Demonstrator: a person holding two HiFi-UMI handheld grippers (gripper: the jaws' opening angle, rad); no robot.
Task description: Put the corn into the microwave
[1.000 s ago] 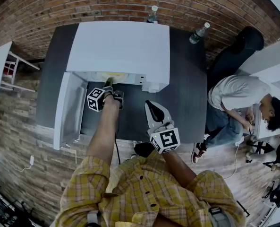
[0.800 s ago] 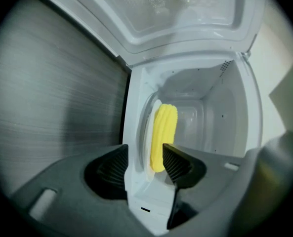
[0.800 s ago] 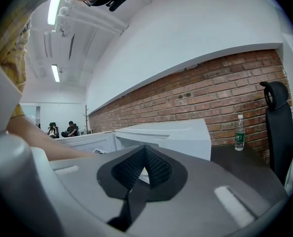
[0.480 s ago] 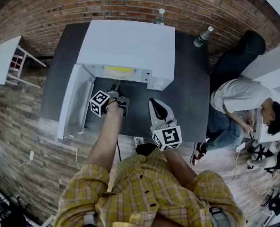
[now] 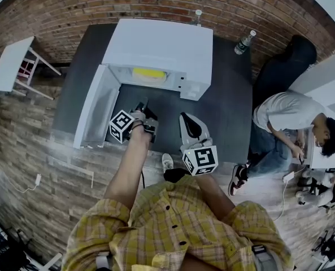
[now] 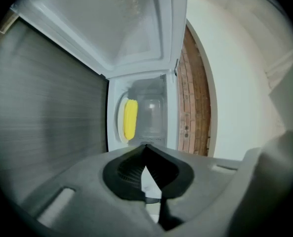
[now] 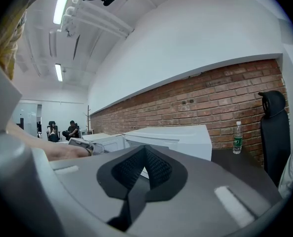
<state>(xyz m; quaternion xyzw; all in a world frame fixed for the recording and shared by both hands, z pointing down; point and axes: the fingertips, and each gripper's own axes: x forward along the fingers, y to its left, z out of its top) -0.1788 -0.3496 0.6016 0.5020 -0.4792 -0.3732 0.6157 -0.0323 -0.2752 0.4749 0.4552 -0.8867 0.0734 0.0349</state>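
Ahead of left hand-held gripper [image 6: 146,146] (apart): corn [image 6: 130,119]

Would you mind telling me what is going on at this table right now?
A person holds a two-jaw gripper in each hand in front of a white microwave on a dark table. The corn already lies inside, and the door stands wide open. The left gripper faces the opening, jaws shut and empty. The right gripper is beside it, also shut and holding nothing. The door is not yet closed.
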